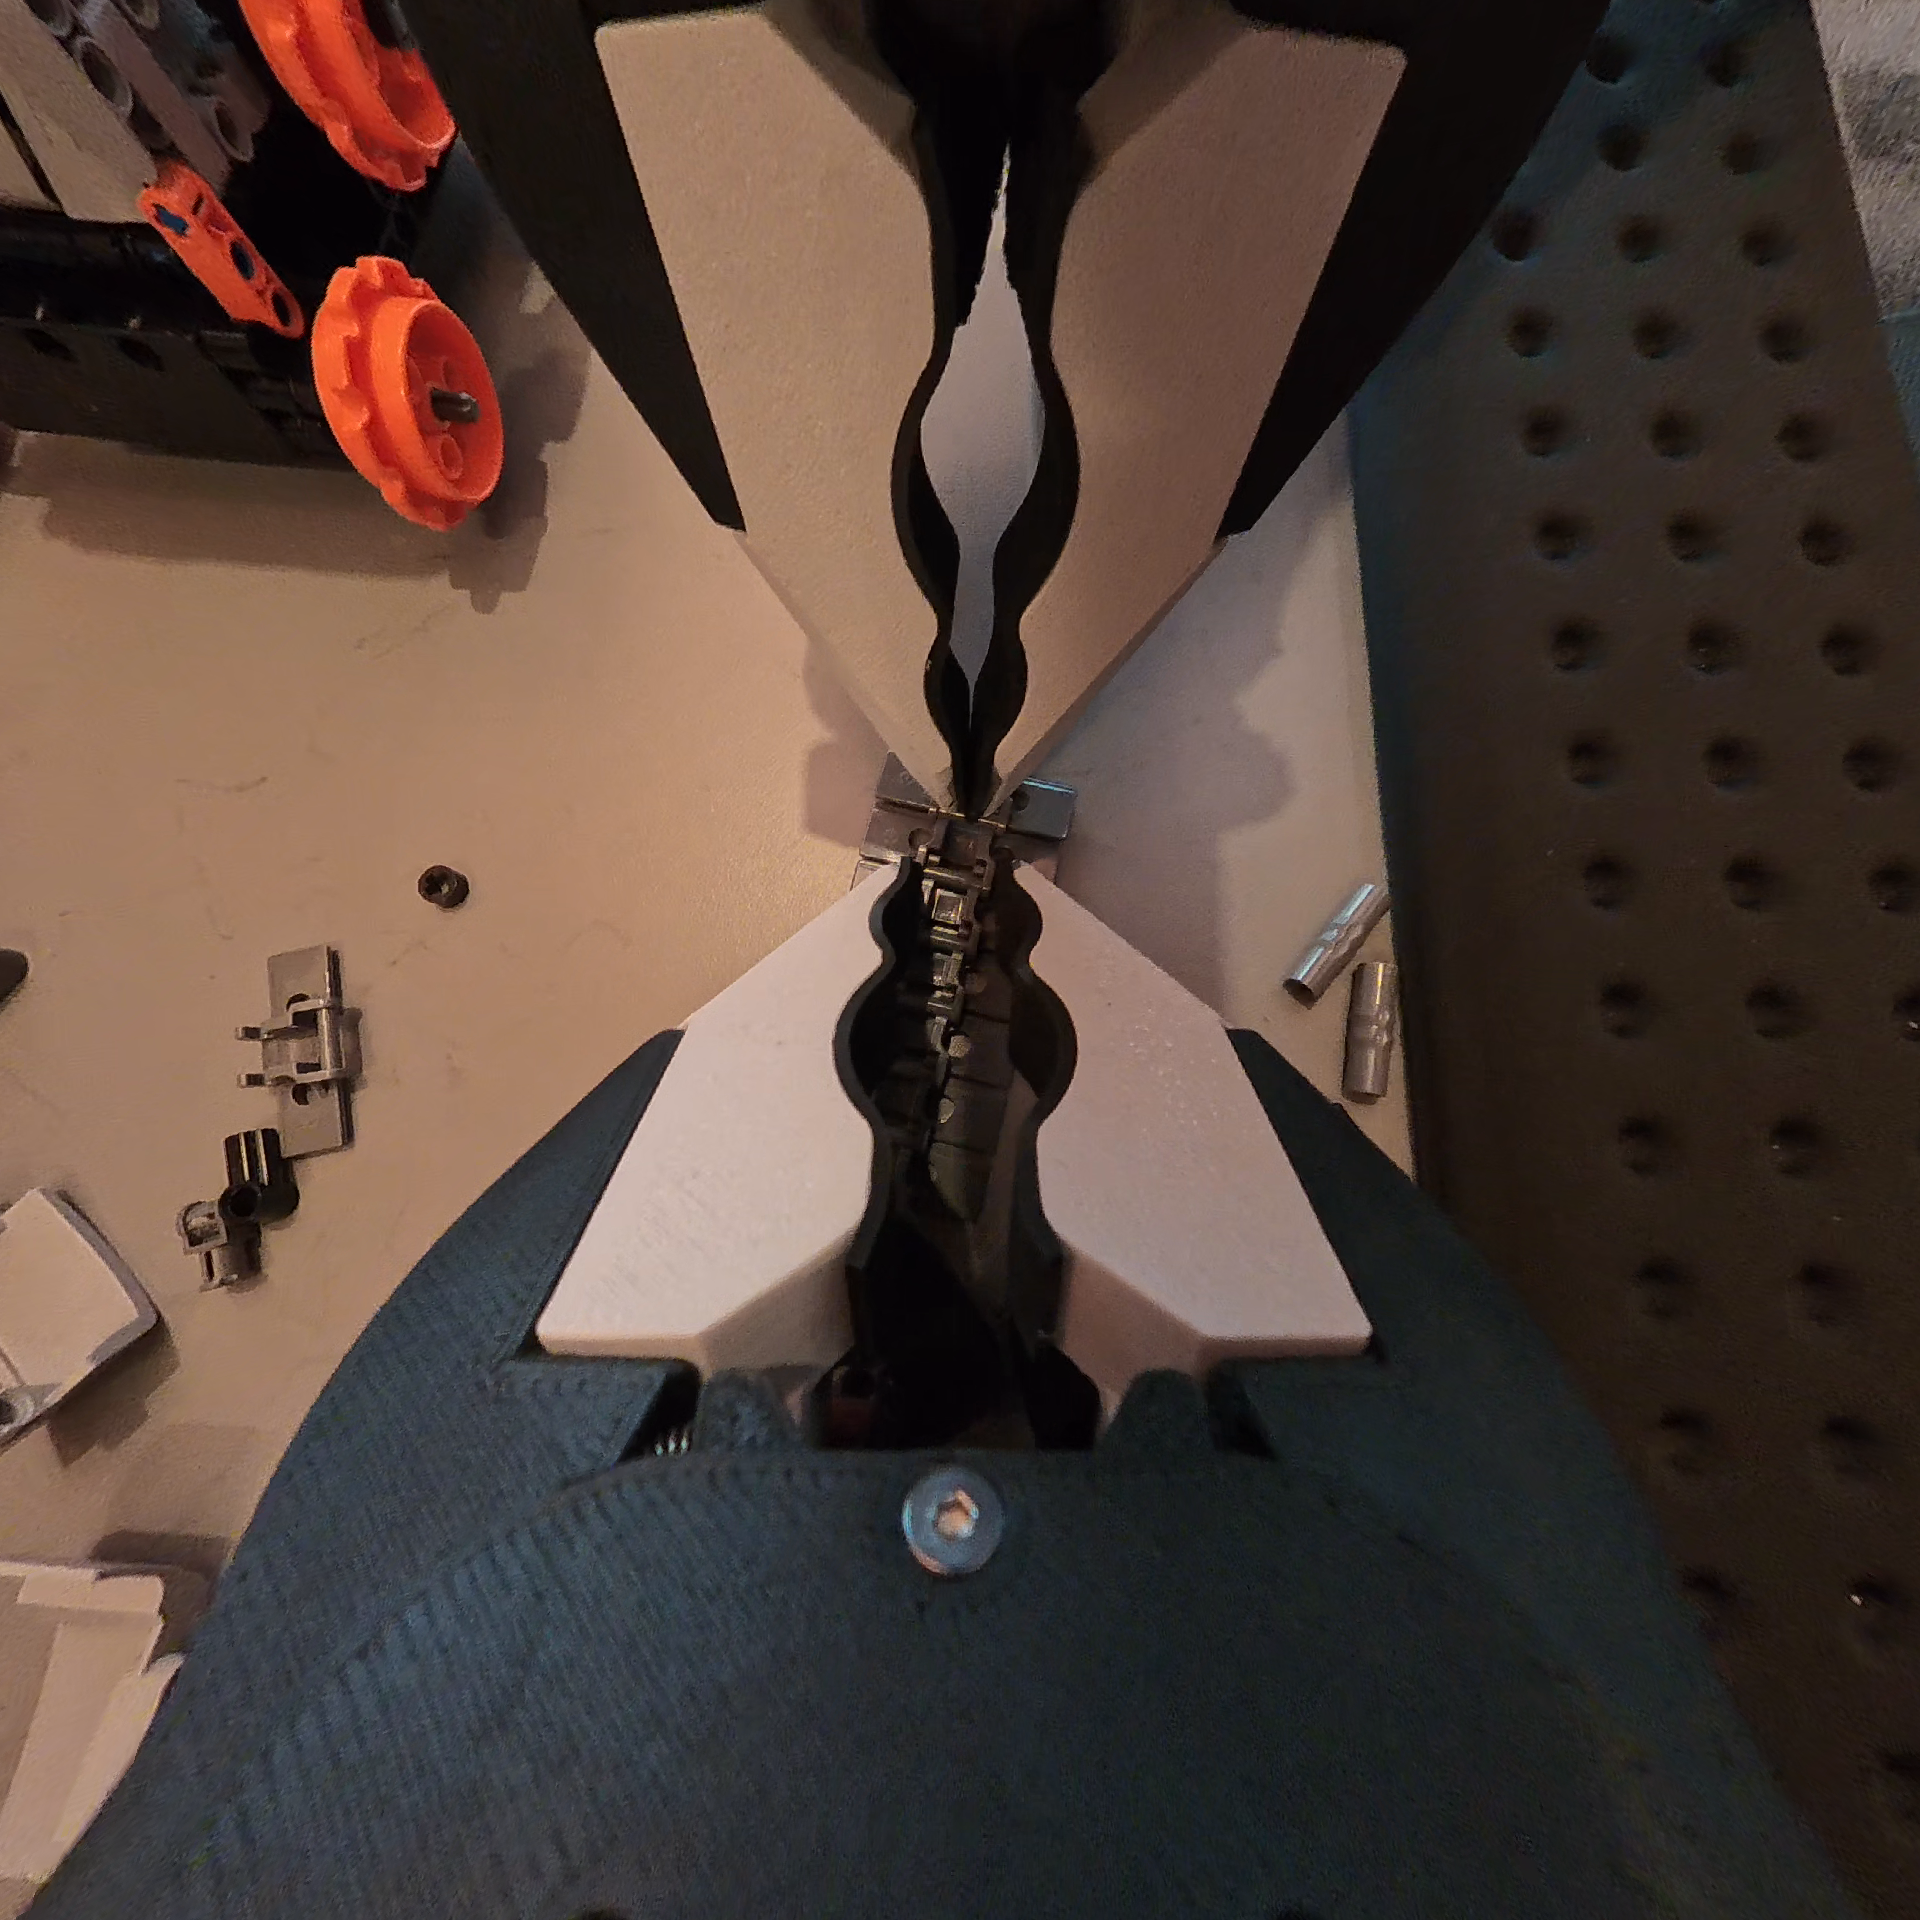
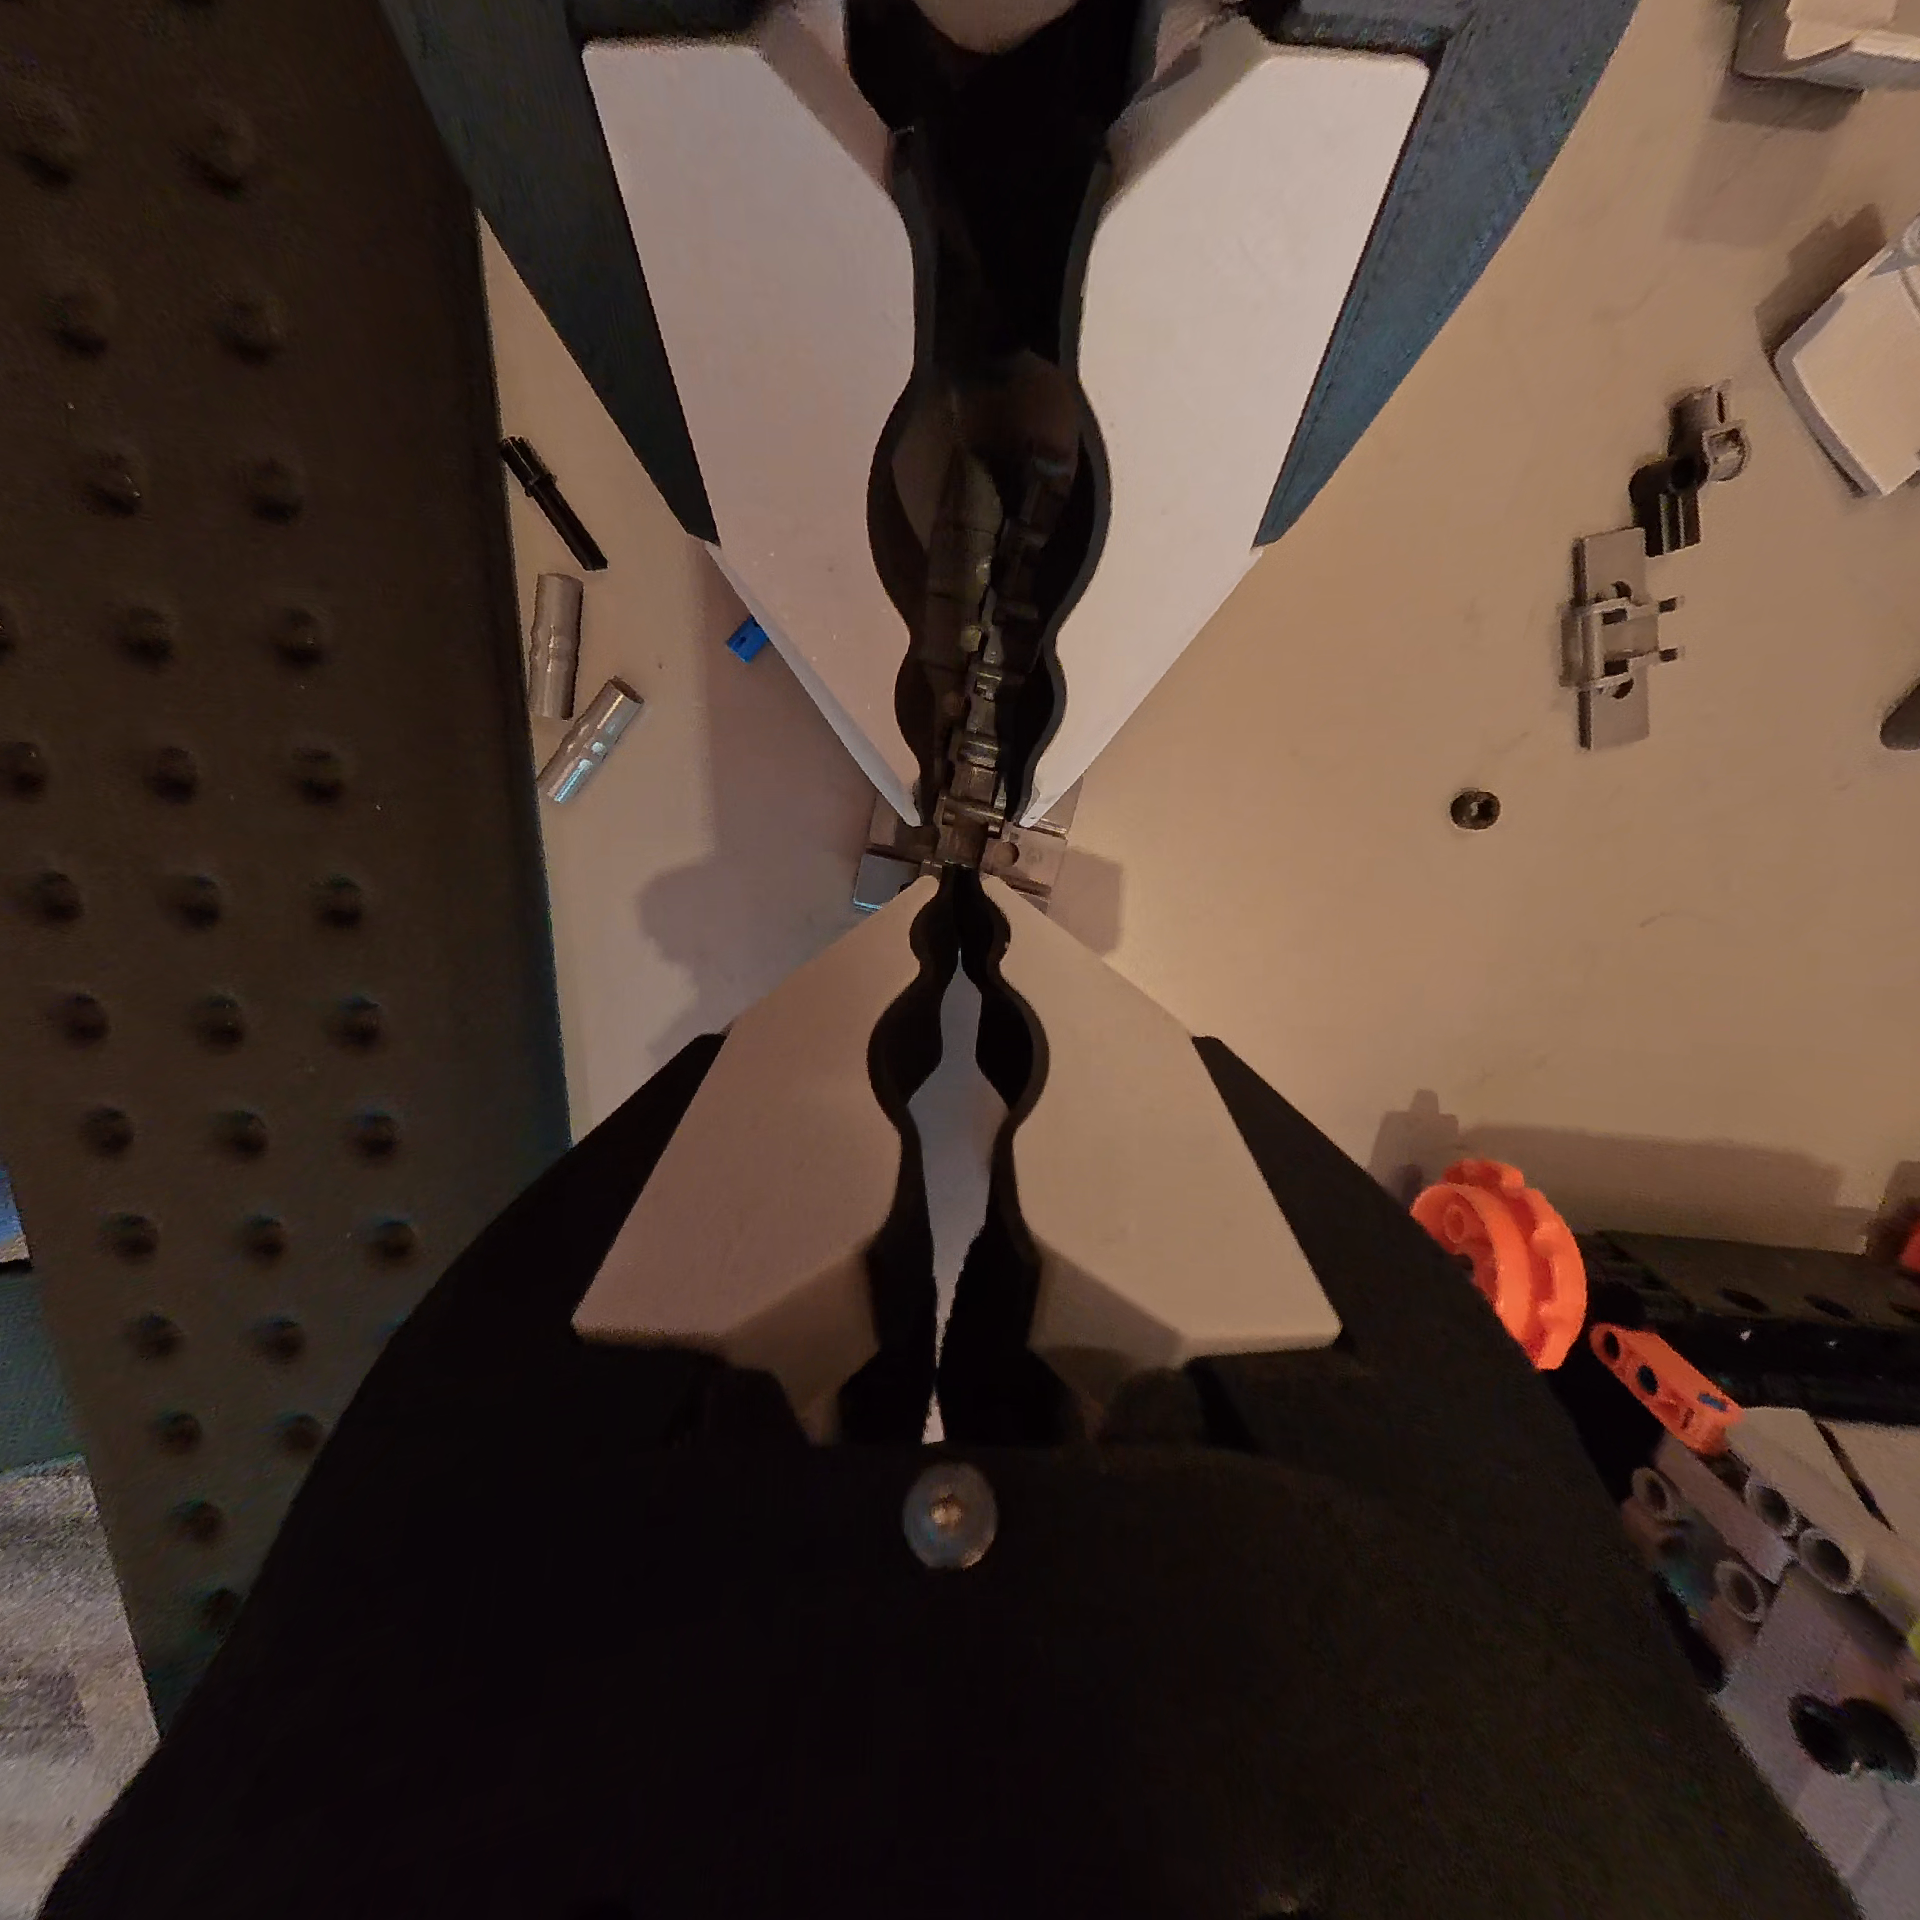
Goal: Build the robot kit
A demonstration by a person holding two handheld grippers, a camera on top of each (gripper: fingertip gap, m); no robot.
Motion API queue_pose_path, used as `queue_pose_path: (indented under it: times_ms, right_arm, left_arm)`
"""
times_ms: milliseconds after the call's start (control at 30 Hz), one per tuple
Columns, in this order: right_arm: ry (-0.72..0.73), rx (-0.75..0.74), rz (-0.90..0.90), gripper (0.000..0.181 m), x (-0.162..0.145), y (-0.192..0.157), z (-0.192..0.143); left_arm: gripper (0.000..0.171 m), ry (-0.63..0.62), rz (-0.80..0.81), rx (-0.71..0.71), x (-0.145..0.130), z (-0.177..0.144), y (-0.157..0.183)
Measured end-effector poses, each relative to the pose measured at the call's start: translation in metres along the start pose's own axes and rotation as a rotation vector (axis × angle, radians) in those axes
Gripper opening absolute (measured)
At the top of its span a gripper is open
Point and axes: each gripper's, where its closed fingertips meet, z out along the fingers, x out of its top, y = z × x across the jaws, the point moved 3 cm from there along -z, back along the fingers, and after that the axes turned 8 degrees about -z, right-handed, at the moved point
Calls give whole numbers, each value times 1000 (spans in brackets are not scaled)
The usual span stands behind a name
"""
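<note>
My left gripper (image 1: 961, 883) is shut on a grey hinged toy-brick piece (image 1: 951, 914), which lies lengthwise between its black pads just above the beige table (image 1: 520, 727). My right gripper (image 1: 971, 800) comes in from the opposite side, jaws shut, its tips touching the piece's far end where a flat grey plate (image 1: 1044, 810) sticks out sideways. I cannot tell whether the right tips pinch anything. In the right wrist view my right gripper (image 2: 958, 883) meets the left gripper (image 2: 971, 821) tip to tip at the grey piece (image 2: 977, 769).
Loose parts lie around: a second grey hinge plate (image 1: 307, 1049), a black connector (image 1: 244, 1174), two grey tubes (image 1: 1335, 940), a small black bush (image 1: 444, 886), white curved panels (image 1: 62, 1299). A black model with orange wheels (image 1: 410, 395) stands at far left. A dark perforated mat (image 1: 1662, 831) borders the right. From the left gripper's tips to the small black bush (image 1: 444, 886) is close to 9 cm. Look for it in the right wrist view (image 2: 1473, 810) too.
</note>
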Motion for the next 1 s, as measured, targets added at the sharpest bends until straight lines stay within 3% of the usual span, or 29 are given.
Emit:
queue_pose_path:
  times_ms: [33,667,1000]
  right_arm:
    - [-6,4,-3,0,0,0,0]
    - [-33,78,60,0,4,3,2]
    - [-34,63,59,0,4,3,2]
  left_arm:
    - [15,6,-2,0,0,0,0]
    - [15,54,16,16,-3,-2,0]
    - [15,-37,60,86,-20,-22,-7]
